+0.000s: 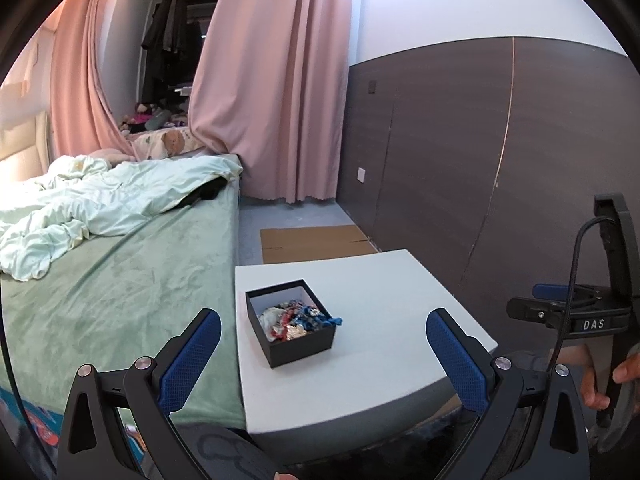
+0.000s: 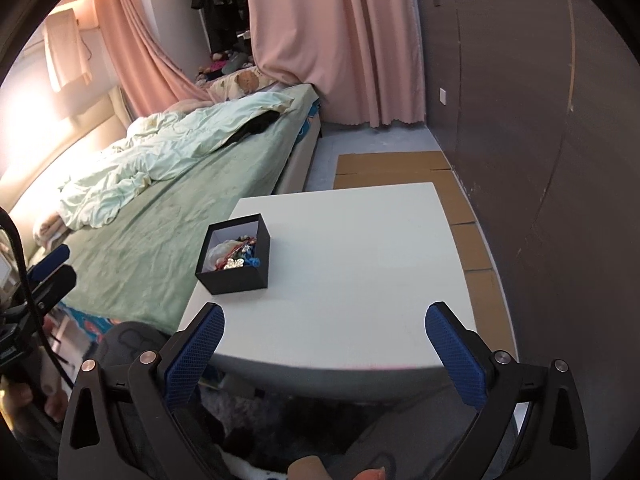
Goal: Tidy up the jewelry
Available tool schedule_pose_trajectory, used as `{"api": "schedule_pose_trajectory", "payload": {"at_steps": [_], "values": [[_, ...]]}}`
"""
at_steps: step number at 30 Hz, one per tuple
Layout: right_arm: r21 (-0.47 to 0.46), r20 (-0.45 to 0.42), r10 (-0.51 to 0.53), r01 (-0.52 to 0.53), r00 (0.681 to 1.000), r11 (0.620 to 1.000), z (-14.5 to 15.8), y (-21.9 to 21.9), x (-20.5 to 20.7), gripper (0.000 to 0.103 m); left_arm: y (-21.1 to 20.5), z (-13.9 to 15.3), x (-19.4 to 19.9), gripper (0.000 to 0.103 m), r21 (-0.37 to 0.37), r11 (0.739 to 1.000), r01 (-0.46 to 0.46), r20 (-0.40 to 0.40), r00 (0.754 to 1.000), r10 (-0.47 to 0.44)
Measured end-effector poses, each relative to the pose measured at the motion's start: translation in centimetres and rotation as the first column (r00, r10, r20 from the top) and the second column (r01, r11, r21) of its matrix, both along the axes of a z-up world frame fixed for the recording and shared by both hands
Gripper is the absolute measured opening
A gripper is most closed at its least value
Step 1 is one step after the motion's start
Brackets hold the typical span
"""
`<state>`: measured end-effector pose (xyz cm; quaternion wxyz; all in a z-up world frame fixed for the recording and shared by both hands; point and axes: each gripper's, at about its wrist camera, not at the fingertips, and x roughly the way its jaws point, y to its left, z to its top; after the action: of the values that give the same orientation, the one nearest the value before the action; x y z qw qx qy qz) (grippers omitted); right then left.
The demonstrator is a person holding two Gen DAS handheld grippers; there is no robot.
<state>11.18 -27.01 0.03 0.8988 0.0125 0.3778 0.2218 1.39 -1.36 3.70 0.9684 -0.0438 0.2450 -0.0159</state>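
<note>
Jaws wide, jewelry box (image 1: 290,322) ahead, apart.

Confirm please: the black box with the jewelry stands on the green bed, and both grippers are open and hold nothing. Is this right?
Not quite. The black box stands on the white table, beside the green bed; the right wrist view shows this. The rest is right: the left gripper and right gripper are open and hold nothing.

Black box (image 1: 298,336) of jewelry (image 1: 298,320) sits on white table (image 1: 384,320)
</note>
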Motion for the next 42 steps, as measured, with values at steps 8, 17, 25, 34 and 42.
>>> {"api": "schedule_pose_trajectory", "payload": {"at_steps": [8, 17, 25, 34, 42], "values": [[0.013, 0.027, -0.029, 0.029, 0.999, 1.0, 0.0, -1.8, -4.5, 0.102, -2.3, 0.5, -2.6, 0.103, 0.005, 1.0, 0.014, 0.003, 1.0, -0.014], [0.015, 0.106, -0.049, 0.047, 0.993, 0.999, 0.4, -2.4, -7.8, 0.101, -2.6, -0.2, -4.6, 0.103, -0.009, 1.0, -0.01, -0.019, 1.0, 0.01], [0.046, 0.121, -0.077, 0.072, 0.99, 0.996, 0.1, -2.5, -8.2, 0.101, -2.1, -0.8, -5.2, 0.103, -0.018, 1.0, -0.017, -0.027, 0.999, 0.017], [0.021, 0.094, -0.095, 0.093, 0.991, 0.995, -1.1, -2.4, -7.7, 0.101, -1.6, -1.2, -5.1, 0.103, -0.027, 0.999, -0.02, -0.031, 0.999, 0.019], [0.01, 0.089, -0.097, 0.097, 0.991, 0.995, -1.5, -2.4, -7.4, 0.101, -1.1, -1.3, -4.8, 0.103, -0.035, 0.999, -0.031, -0.035, 0.999, 0.029]]}}
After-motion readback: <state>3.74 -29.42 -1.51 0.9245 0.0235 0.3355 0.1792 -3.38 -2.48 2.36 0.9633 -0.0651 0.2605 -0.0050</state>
